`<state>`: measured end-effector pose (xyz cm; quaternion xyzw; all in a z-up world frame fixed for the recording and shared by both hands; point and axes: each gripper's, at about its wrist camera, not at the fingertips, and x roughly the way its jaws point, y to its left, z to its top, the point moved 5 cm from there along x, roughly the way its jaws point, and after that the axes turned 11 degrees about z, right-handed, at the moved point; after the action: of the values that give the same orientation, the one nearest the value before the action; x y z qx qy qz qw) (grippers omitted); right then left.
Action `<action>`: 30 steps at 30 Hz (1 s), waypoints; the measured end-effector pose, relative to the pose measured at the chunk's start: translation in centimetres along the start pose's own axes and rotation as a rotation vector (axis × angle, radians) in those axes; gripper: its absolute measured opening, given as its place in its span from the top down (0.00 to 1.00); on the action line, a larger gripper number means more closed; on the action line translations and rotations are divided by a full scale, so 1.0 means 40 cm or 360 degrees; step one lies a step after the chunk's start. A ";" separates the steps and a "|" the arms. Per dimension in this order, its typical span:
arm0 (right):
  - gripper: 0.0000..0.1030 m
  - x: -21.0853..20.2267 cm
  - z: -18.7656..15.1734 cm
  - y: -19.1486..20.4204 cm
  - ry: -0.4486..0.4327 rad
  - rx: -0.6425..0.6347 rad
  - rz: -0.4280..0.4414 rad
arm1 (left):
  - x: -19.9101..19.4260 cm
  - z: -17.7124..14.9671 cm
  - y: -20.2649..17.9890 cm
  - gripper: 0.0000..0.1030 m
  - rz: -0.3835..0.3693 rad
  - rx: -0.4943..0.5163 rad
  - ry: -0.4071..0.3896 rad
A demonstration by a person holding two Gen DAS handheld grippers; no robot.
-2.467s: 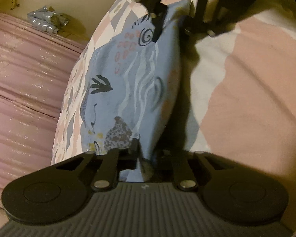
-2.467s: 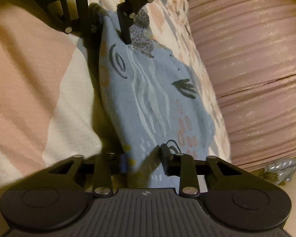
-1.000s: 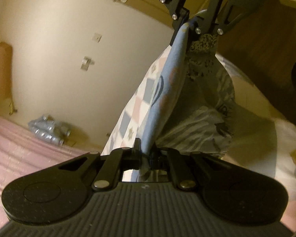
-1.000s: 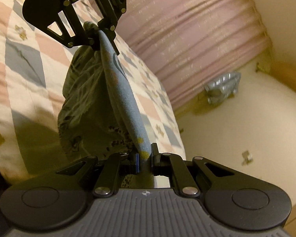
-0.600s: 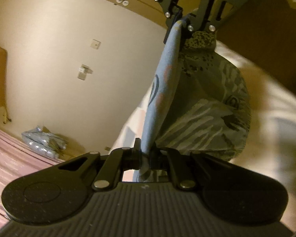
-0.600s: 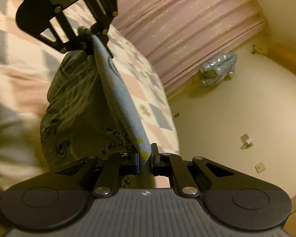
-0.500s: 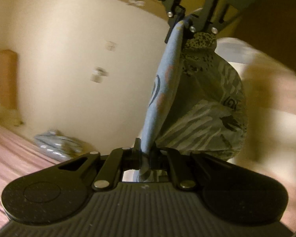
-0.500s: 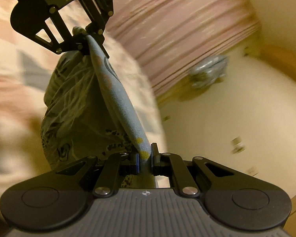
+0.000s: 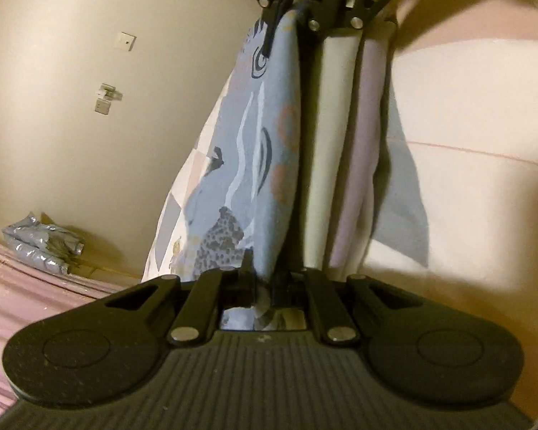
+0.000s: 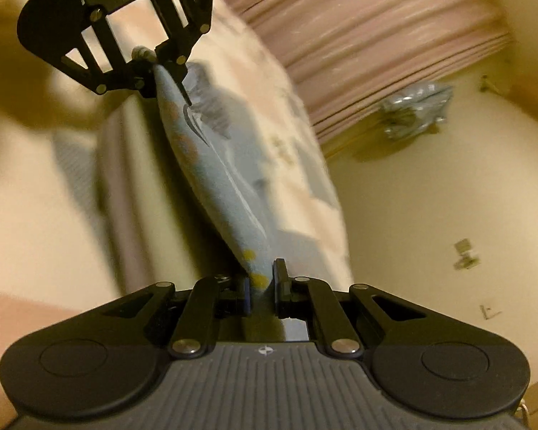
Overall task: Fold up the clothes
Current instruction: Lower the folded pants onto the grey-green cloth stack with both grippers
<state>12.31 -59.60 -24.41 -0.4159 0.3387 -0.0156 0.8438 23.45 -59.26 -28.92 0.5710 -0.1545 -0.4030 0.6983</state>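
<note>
A blue patterned garment (image 9: 269,165) hangs stretched between my two grippers, seen nearly edge-on above the bed. My left gripper (image 9: 263,279) is shut on one end of its top edge. My right gripper (image 10: 262,286) is shut on the other end. The garment also shows in the right wrist view (image 10: 215,165), blurred. Each view shows the other gripper at the top: the right one (image 9: 297,10) and the left one (image 10: 161,68), both pinching the cloth. The lower part of the garment is hidden behind the taut edge.
A bed with a pink, white and grey patchwork cover (image 9: 466,179) lies under the garment. A pink pleated curtain (image 10: 369,36) hangs beside the bed. A silvery wrapped bundle (image 9: 41,243) lies on the floor by the cream wall (image 9: 89,125).
Both grippers have swung with the garment held taut, and the views now face more toward the bed. The hanging underside of the cloth no longer shows. Both grips are unchanged.
</note>
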 end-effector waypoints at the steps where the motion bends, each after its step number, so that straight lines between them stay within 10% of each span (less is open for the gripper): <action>1: 0.92 -0.001 -0.004 0.005 -0.0003 0.0006 0.0004 | 0.004 0.000 0.005 0.93 0.0006 -0.0022 -0.0002; 7: 0.67 -0.057 -0.036 0.016 0.0006 -0.0010 -0.0042 | -0.012 -0.029 0.030 0.77 0.0042 -0.0022 -0.0011; 13: 0.66 -0.068 -0.058 0.042 0.0068 -0.0094 -0.0099 | -0.015 -0.072 0.022 0.80 0.0076 0.0030 0.0006; 19: 0.93 -0.032 -0.056 0.041 0.0148 -0.0100 -0.0070 | -0.042 -0.080 0.030 0.92 0.0133 0.0075 -0.0027; 30: 0.92 -0.029 -0.026 0.087 0.0175 -0.0109 -0.0086 | -0.015 -0.127 0.030 0.91 0.0095 0.0023 0.0027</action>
<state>9.91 -57.69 -26.70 -0.4520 0.3735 -0.0496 0.8085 26.95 -55.38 -29.19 0.5746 -0.1683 -0.3761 0.7072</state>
